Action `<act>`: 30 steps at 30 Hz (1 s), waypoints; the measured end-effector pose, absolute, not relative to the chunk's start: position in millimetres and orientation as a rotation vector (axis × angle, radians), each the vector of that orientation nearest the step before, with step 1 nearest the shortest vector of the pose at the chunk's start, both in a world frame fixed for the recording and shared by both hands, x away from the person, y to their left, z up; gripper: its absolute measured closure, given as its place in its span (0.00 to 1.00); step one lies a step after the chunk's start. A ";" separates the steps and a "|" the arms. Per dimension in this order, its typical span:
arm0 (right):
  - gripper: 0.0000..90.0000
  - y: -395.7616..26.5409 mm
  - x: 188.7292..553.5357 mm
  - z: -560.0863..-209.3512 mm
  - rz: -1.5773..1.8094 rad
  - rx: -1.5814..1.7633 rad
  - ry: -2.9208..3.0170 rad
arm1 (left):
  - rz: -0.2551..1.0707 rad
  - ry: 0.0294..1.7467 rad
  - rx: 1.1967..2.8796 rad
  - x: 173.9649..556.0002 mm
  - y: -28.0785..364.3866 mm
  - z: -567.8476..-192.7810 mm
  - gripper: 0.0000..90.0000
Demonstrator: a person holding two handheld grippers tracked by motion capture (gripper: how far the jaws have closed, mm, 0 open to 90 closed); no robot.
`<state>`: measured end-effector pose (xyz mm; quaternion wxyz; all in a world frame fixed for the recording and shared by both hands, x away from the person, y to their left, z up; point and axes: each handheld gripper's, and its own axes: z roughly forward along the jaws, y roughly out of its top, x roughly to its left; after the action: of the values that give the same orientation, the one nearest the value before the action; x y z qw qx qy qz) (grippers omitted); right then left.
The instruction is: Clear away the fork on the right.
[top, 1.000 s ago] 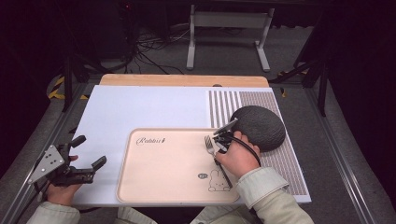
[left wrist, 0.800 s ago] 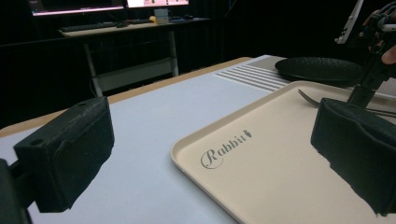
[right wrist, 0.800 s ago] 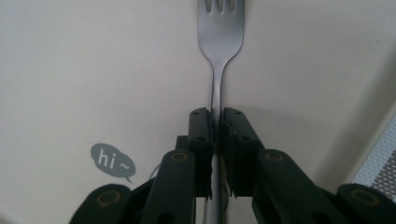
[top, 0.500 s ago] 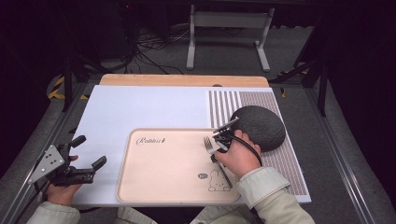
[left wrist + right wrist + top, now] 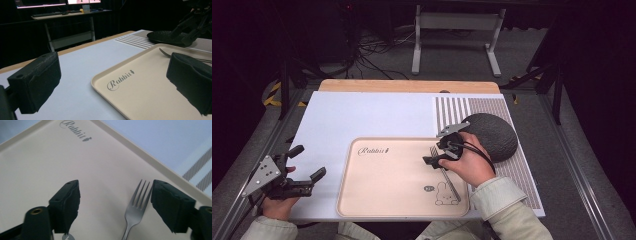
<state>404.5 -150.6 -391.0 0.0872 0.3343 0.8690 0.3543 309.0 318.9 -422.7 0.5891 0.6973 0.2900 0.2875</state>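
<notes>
A silver fork (image 5: 452, 189) lies on the beige tray (image 5: 382, 192), tines pointing away from me. My right gripper (image 5: 437, 155) hovers low over the fork's head. Its jaws have just been opening, and in the right gripper view the fork (image 5: 136, 206) rests on the tray (image 5: 50, 160) between the spread jaws of this gripper (image 5: 113, 195), close to the right one, with neither pad pressing it. My left gripper (image 5: 307, 162) stays at the table's front left, open and holding nothing. In its own view the left gripper (image 5: 112, 72) looks across the tray (image 5: 150, 90).
A dark grey round plate (image 5: 492, 132) sits on the striped mat (image 5: 452, 107) just behind my right hand. The tray lies on a white mat (image 5: 362, 115). A metal stand (image 5: 452, 45) and cables are on the floor beyond the wooden table edge (image 5: 407, 86).
The right gripper's jaws have spread apart over the fork, which stays lying on the tray. The left gripper has kept still.
</notes>
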 end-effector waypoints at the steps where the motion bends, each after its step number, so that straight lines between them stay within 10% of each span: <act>1: 0.36 -150.1 404.7 -390.5 1.060 0.945 2.604 | 0.669 0.674 1.624 309.0 318.9 -422.7 0.00; 11: 0.98 -148.8 411.7 -389.0 0.996 0.537 2.762 | 0.669 0.673 1.624 309.1 318.9 -422.7 0.00; 30: 1.00 -151.0 425.4 -417.7 0.811 0.576 2.848 | 0.666 0.673 1.627 309.2 318.5 -422.8 0.00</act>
<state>425.4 -151.0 -417.7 0.0626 0.1905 0.9423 0.2682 309.2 318.5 -422.8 0.5887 0.6987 0.2890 0.2858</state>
